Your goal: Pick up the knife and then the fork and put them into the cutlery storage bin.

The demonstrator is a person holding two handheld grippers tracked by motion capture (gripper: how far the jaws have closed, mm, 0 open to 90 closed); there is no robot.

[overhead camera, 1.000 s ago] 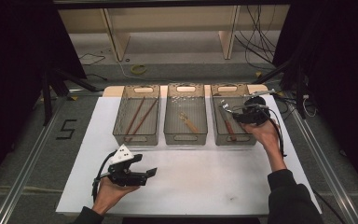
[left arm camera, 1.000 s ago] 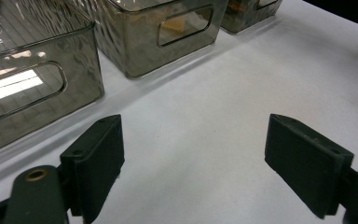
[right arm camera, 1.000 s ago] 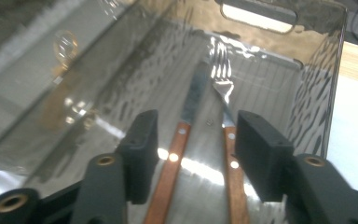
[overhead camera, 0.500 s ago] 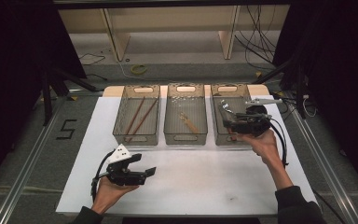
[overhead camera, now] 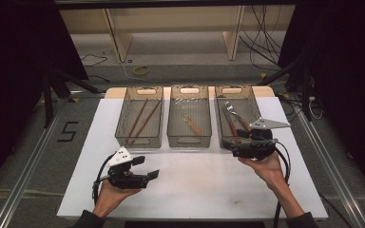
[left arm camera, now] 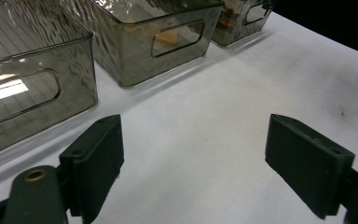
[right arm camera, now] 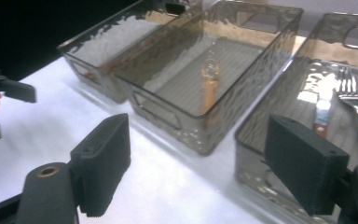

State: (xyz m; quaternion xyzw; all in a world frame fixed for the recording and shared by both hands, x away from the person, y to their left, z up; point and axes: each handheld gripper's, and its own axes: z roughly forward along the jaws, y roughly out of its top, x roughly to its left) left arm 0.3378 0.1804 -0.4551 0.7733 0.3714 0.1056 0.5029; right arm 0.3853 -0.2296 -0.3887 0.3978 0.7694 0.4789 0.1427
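3 clear bins are sitting in a row at the back of the white worktop. The left bin is holding brown sticks, the middle bin a small wooden-handled utensil, and the right bin a fork and a knife. The left gripper is hovering low over the worktop's near left, its fingers standing wide apart, gripping nothing. The right gripper is hanging at the right bin's near end, fingers likewise spread and empty.
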